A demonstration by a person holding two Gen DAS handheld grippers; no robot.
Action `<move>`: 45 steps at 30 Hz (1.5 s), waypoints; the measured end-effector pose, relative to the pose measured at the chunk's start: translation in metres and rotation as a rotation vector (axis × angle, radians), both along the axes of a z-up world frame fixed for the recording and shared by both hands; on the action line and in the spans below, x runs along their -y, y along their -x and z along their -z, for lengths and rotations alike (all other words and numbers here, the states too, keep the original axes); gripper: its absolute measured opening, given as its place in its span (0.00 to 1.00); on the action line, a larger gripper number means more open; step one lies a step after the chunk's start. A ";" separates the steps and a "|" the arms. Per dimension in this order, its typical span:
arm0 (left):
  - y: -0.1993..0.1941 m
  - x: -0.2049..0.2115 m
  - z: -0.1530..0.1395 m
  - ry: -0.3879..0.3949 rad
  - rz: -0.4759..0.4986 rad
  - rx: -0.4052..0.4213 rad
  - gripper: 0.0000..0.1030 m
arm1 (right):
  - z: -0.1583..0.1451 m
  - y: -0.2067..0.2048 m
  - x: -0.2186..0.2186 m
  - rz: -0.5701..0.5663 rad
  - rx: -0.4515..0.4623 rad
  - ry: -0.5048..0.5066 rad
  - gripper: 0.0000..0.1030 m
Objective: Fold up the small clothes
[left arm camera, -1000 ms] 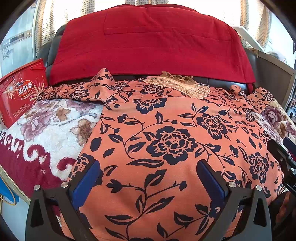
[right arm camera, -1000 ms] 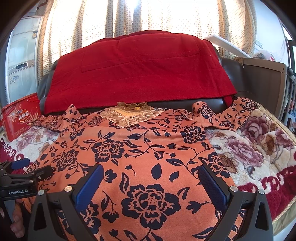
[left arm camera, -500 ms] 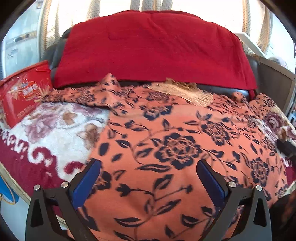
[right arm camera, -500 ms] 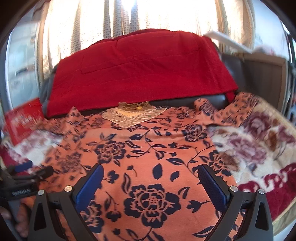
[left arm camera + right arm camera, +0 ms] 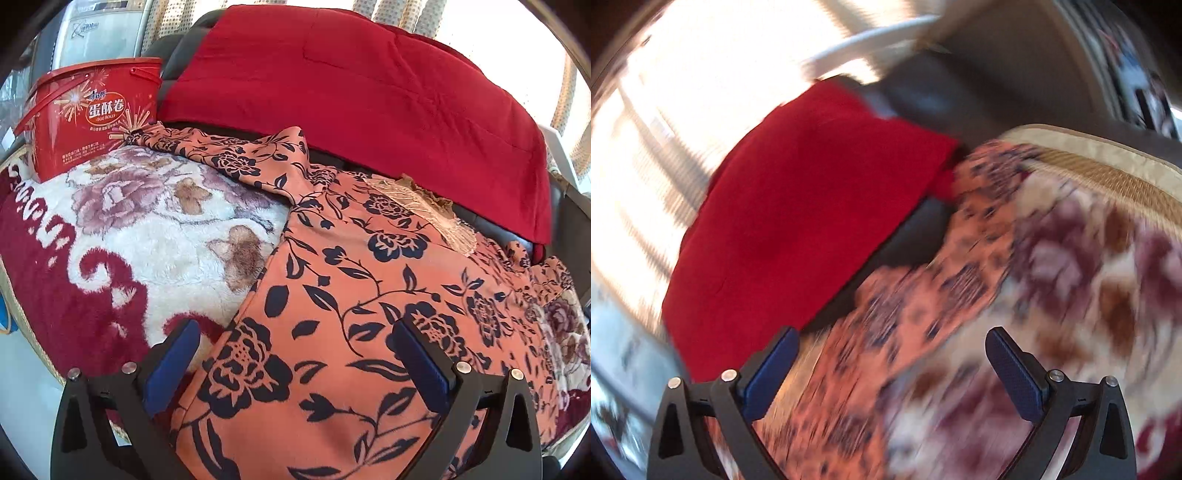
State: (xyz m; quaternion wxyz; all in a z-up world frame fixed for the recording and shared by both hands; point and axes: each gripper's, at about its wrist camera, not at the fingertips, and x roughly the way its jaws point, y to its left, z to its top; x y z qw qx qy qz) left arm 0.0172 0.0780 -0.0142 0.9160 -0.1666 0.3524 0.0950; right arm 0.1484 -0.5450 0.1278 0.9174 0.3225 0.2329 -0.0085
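An orange blouse with dark blue flowers lies spread flat on a plush floral blanket, its lace collar toward the sofa back. Its left sleeve stretches toward a red tin. My left gripper is open and empty, low over the blouse's lower left edge. My right gripper is open and empty; its view is blurred and shows the blouse's right sleeve running between the fingers toward the sofa corner.
A red quilt drapes the dark sofa back behind the blouse and also shows in the right wrist view. A red egg-roll tin stands at the blanket's far left. The blanket's tan border runs at right.
My left gripper has swung left toward the blouse's left edge and sleeve. My right gripper has swung quickly right and tilted, now facing the right sleeve. Both stayed open.
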 end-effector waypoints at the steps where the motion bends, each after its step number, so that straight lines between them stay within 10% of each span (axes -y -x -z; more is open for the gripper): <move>1: -0.004 -0.001 0.001 -0.005 -0.004 -0.007 1.00 | 0.000 -0.015 0.019 0.027 -0.009 -0.027 0.88; 10: -0.022 -0.016 0.015 0.032 -0.040 -0.060 1.00 | -0.015 -0.118 0.118 0.217 -0.075 0.031 0.72; 15: -0.025 -0.010 0.018 0.030 -0.004 -0.067 1.00 | -0.014 -0.154 0.130 0.219 -0.161 0.120 0.44; 18: -0.024 -0.010 0.015 0.032 0.002 -0.049 1.00 | -0.017 -0.171 0.129 0.239 -0.251 0.191 0.09; 29: -0.008 -0.028 0.002 0.109 -0.013 0.020 1.00 | -0.130 -0.129 -0.132 -0.291 0.129 0.356 0.06; 33: -0.002 -0.034 0.000 0.125 -0.012 0.033 1.00 | -0.088 -0.106 -0.239 -0.463 0.139 0.305 0.16; 35: 0.001 -0.035 -0.002 0.119 -0.011 0.038 1.00 | -0.044 -0.117 -0.270 -0.536 0.045 0.276 0.94; 40: 0.008 -0.039 -0.005 0.107 -0.012 0.052 1.00 | 0.046 -0.115 -0.284 -0.560 -0.128 0.282 0.95; 45: 0.003 -0.035 -0.016 0.181 0.059 0.045 1.00 | 0.034 -0.067 -0.245 -0.523 -0.033 0.208 0.95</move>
